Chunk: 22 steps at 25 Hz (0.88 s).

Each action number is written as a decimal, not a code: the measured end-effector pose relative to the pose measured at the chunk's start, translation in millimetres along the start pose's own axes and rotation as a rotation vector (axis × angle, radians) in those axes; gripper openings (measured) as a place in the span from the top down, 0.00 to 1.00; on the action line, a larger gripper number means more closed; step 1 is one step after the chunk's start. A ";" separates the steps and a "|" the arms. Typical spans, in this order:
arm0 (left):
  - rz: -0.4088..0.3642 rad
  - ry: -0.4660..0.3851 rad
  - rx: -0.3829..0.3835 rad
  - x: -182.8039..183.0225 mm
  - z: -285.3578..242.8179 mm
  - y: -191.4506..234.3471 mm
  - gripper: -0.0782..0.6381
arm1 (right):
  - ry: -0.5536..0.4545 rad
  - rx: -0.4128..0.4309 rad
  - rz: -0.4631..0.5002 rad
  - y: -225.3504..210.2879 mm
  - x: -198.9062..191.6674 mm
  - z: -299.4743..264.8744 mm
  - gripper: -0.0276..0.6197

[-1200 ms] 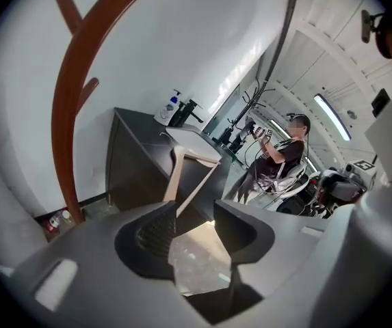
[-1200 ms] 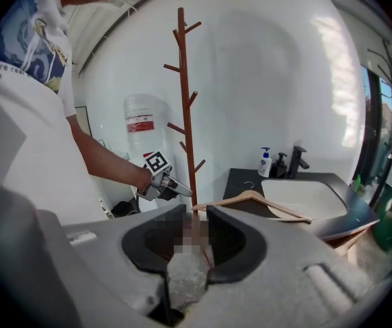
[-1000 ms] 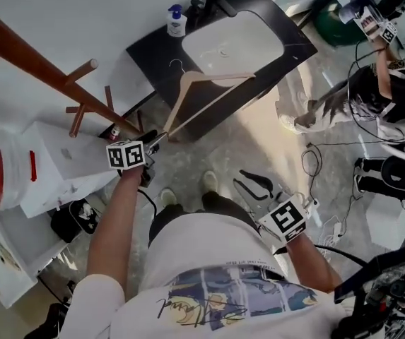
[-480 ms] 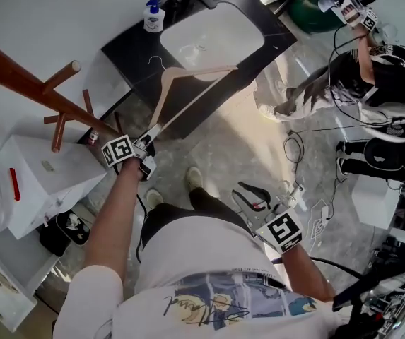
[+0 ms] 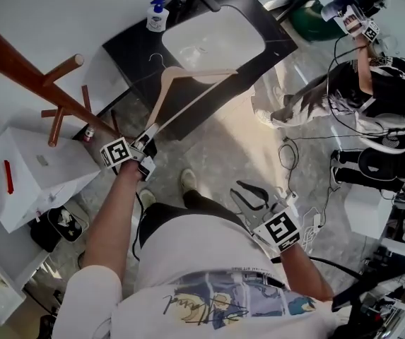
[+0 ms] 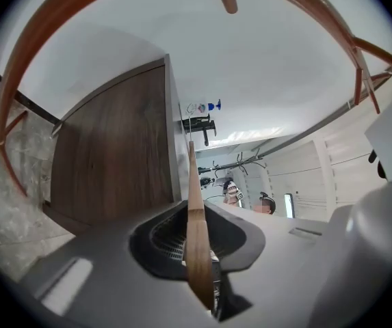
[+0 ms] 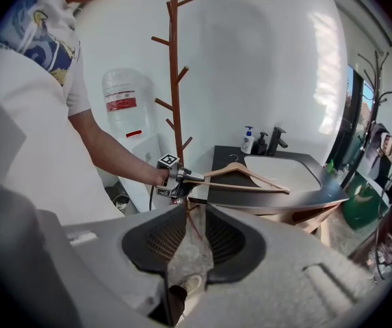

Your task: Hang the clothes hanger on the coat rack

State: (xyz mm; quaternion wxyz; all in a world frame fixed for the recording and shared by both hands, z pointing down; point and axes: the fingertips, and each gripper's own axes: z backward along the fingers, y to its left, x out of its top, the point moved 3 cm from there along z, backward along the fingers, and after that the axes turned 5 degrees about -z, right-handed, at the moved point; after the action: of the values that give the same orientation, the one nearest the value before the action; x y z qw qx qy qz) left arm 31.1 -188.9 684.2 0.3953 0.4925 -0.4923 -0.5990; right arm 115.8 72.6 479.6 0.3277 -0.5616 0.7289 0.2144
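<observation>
Closing its jaws on the hanger's (image 5: 163,94) end, the left gripper (image 5: 149,133) needed a firm hold to lift the hook (image 5: 157,57) over a coat rack (image 5: 18,61) peg (image 5: 64,67); the right gripper (image 5: 248,189) hung parted, empty.

A white sink basin (image 5: 213,44) is set in a black countertop (image 5: 128,48); a blue-capped soap bottle (image 5: 157,16) is placed beside it, near the wall.

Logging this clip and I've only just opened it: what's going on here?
A person holds a wooden hanger out in the air with the left gripper, whose jaws are closing on one end of it. The hanger points toward the sink counter, with its hook free. The coat rack stands to the left, and the hanger is not yet on a peg. The right gripper is open and empty, held low.
</observation>
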 end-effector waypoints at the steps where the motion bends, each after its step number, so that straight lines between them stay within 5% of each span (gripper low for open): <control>1: 0.013 -0.021 -0.045 0.5 -2.5 -11.6 0.82 | 0.001 0.005 0.006 -1.7 0.1 -1.0 0.82; 6: -0.159 -0.047 0.004 6.3 4.8 -23.3 0.82 | 0.003 0.042 0.037 -9.1 3.7 -5.5 0.82; 15: -0.307 -0.119 -0.046 14.4 15.5 -76.0 0.83 | -0.026 0.129 0.103 -21.2 14.9 -14.7 0.82; 22: -0.467 -0.154 -0.006 15.5 33.6 -131.7 0.82 | -0.067 0.213 0.156 -31.1 25.2 -26.0 0.82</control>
State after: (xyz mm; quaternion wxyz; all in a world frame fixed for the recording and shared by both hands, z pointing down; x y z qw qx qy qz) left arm -3.5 -170.3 553.1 0.2089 0.5445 -0.3919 -0.7115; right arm 135.5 29.1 481.2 0.3922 -0.4578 0.7775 0.1791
